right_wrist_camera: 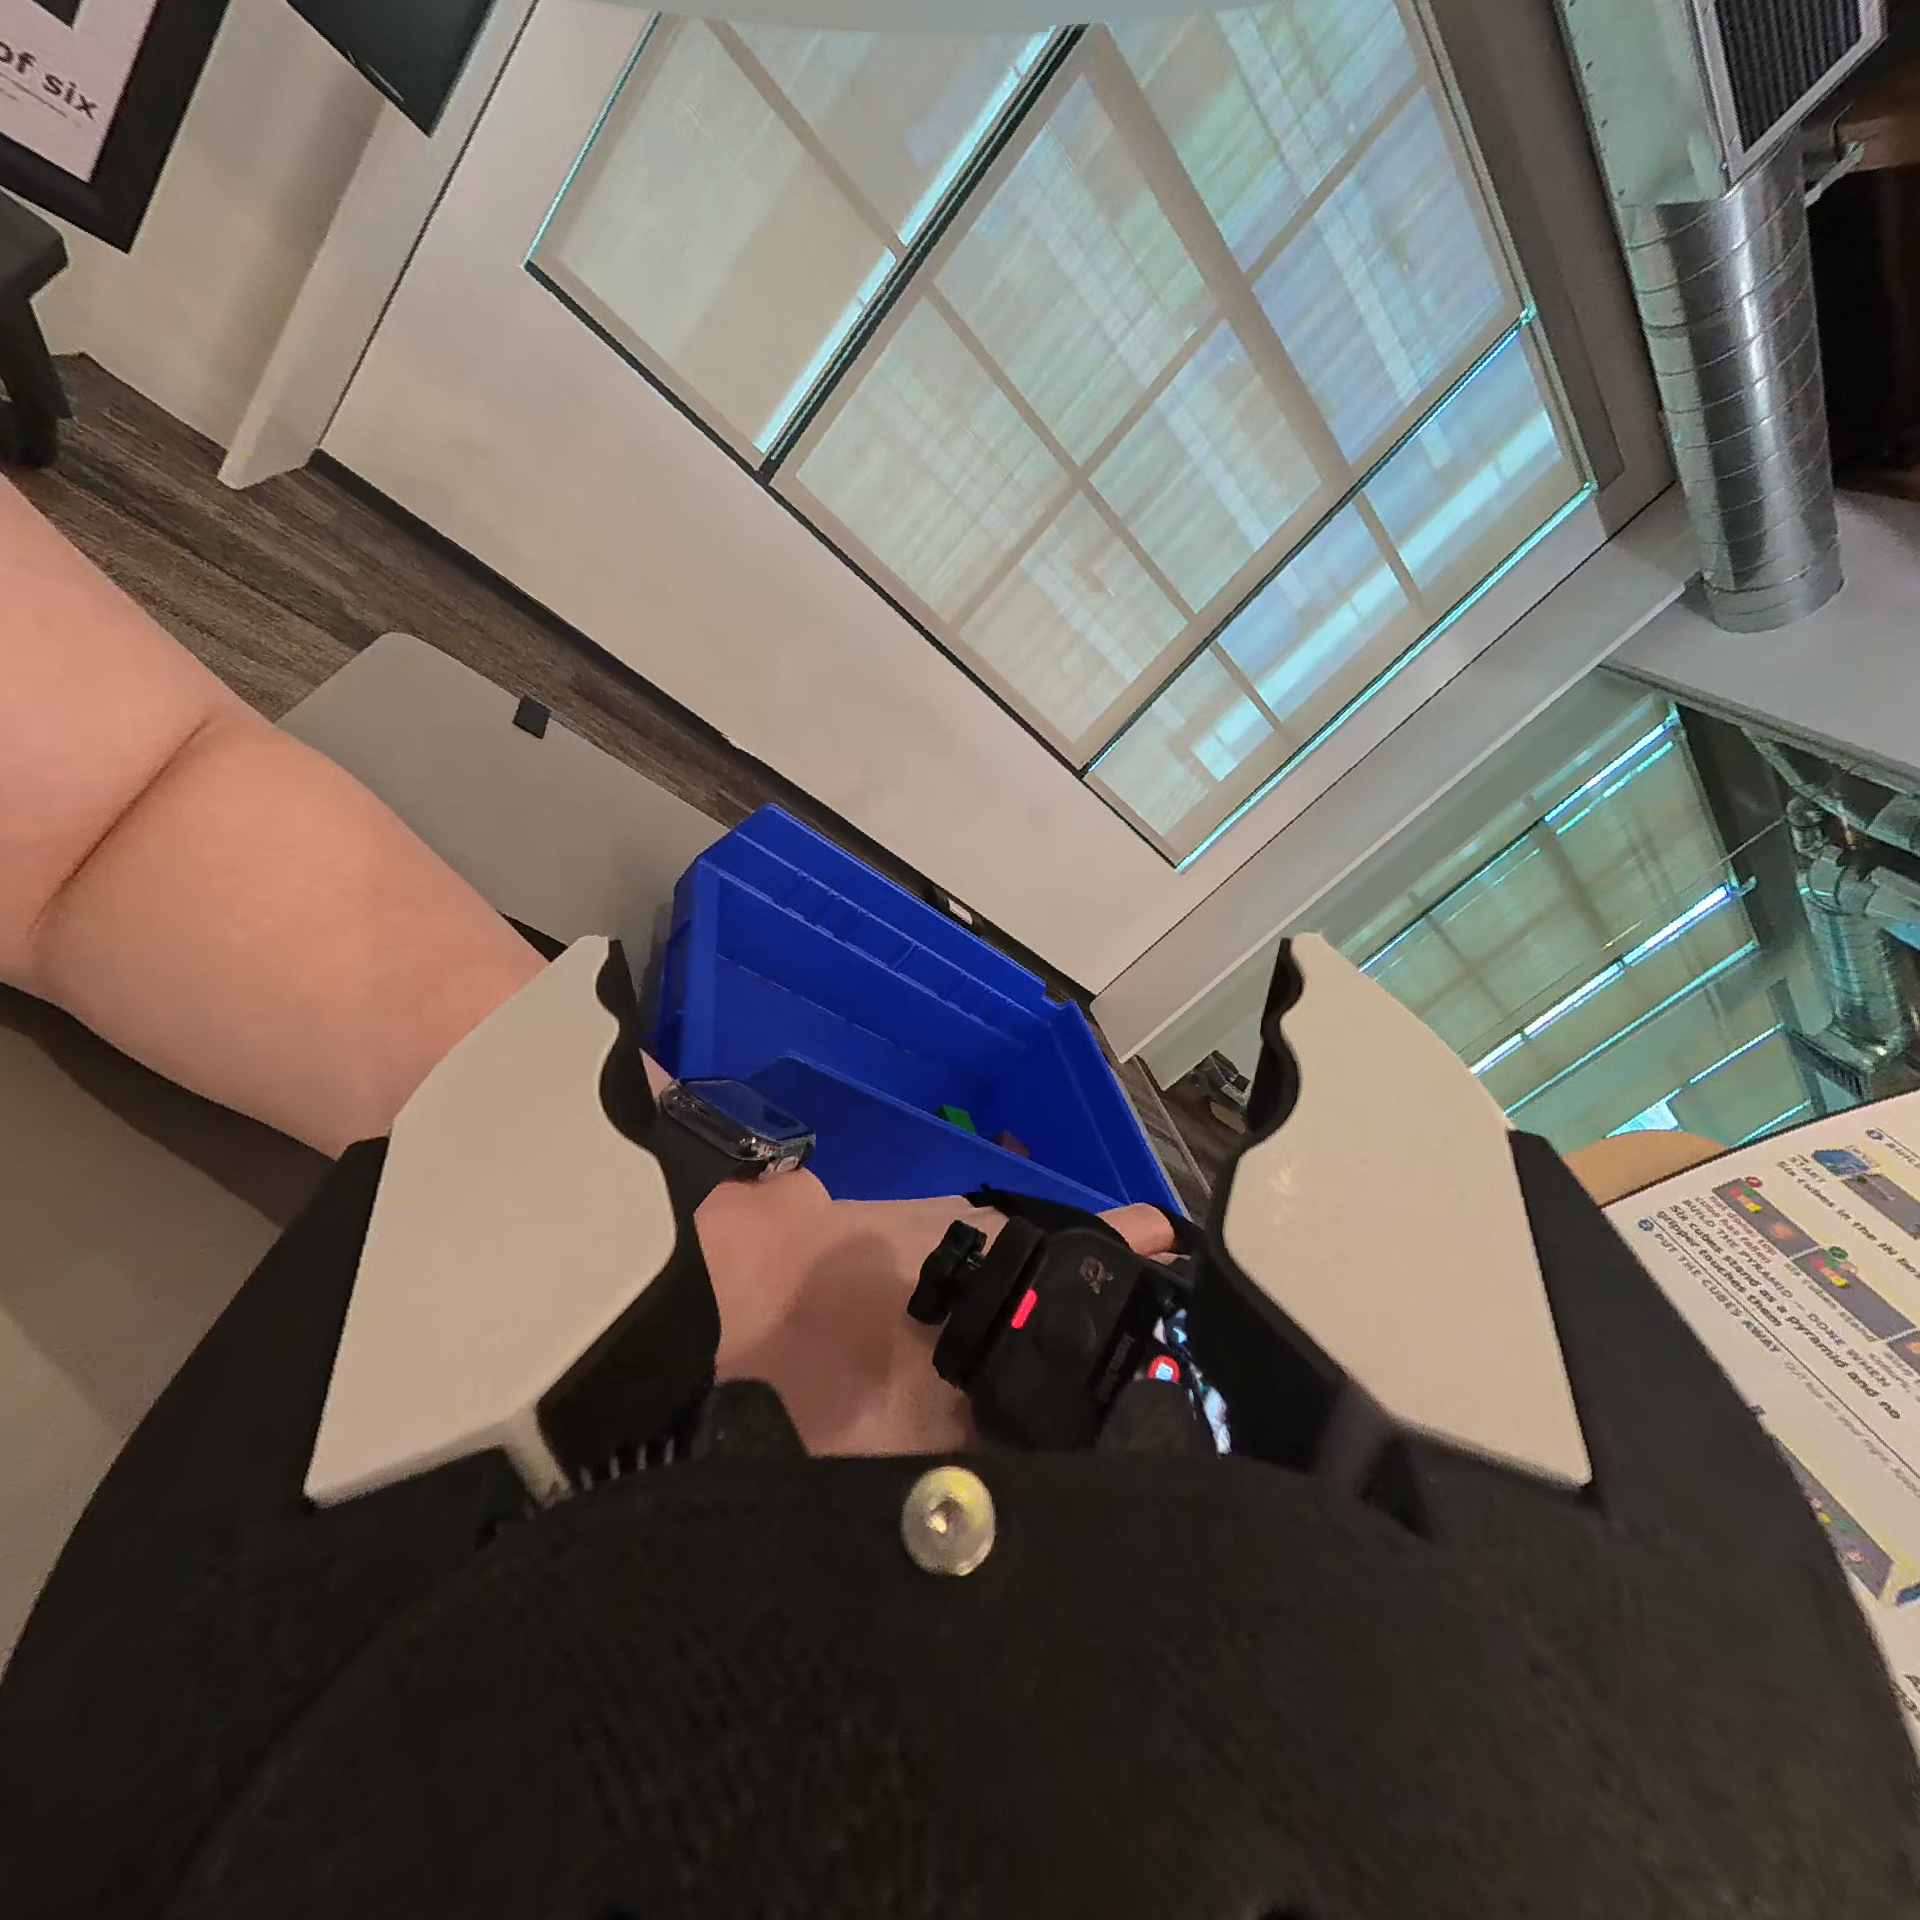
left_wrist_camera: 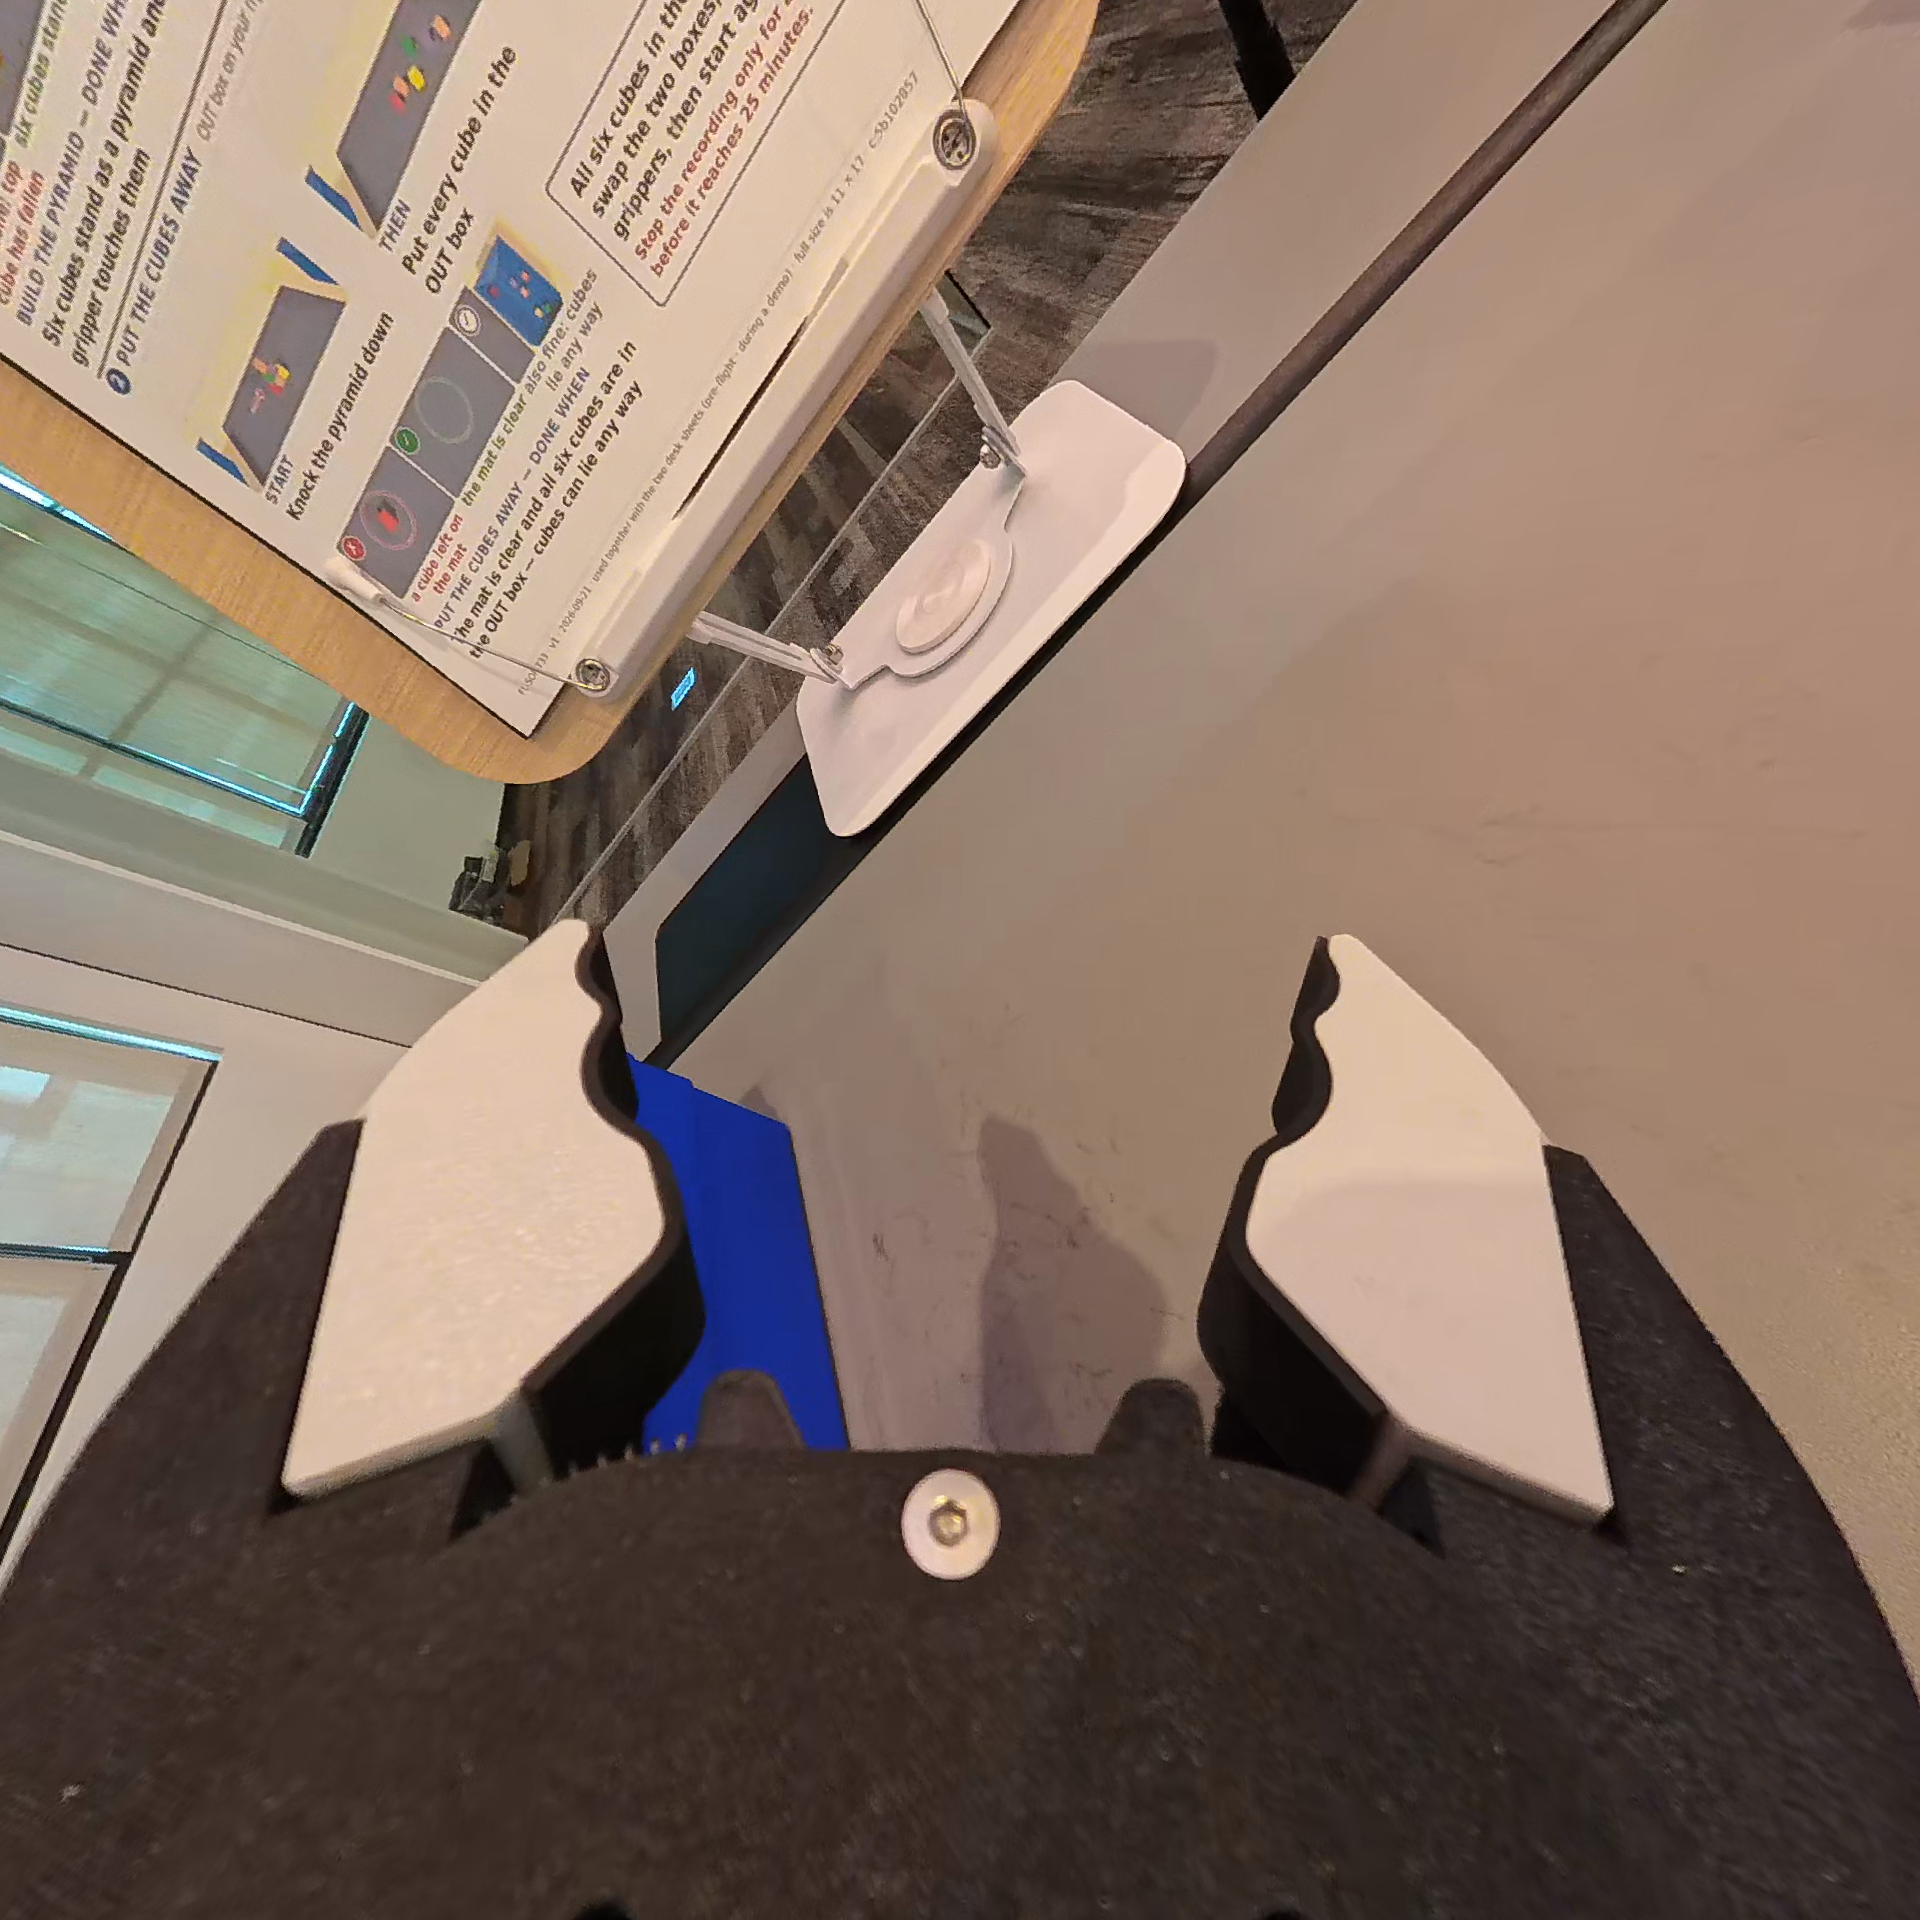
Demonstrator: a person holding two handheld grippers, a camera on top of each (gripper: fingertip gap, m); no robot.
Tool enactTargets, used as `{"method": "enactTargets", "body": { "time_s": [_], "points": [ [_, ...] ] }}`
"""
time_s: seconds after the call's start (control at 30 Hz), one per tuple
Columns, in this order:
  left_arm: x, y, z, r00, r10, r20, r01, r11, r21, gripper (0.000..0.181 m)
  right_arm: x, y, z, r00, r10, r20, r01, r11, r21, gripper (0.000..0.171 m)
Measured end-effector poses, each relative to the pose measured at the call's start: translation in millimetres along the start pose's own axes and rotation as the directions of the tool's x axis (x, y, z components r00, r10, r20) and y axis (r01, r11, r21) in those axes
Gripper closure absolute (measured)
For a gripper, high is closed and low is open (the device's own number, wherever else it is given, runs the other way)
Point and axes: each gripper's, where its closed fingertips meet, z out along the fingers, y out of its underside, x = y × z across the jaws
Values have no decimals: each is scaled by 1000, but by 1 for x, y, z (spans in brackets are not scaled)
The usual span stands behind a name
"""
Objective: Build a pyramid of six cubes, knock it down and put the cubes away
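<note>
The pale desk (left_wrist_camera: pixel 1455 727) carried a white stand base (left_wrist_camera: pixel 997 613) at eleven o'clock and a blue bin (left_wrist_camera: pixel 738 1247) at seven.

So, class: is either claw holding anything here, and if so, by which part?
Nothing is held. The left claw and the right claw are both open with empty gaps.

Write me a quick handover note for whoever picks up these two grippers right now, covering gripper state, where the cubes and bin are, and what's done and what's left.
Left gripper: open, empty, tilted over the pale table, by a blue bin.
Right gripper: open, empty, raised and pointing across the person's hand toward the blue bin.
Cubes: a green cube lies in the bin, something reddish beside it; the rest are not visible.
Done: cannot tell; no pyramid in view.
Left: find the other cubes and check against the instruction sheet on its stand.
</note>
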Motion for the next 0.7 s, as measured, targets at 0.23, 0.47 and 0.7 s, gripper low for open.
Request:
{"method": "enactTargets", "body": {
  "time_s": [0.23,0.47,0.7],
  "points": [
    [2,-2,-1,1000,25,7,-25,1000,10,60,-2,6,4,1000,0,3,0,999,-32,57],
    [2,-2,0,1000,9,-13,-9,1000,12,60,-2,-14,-2,1000,-12,10,12,1000,7,59],
    [-2,-3,-1,994,-80,-70,82,996,29,61,29,-18,-16,996,-40,-83,39,999,-17,59]
  ]
}}
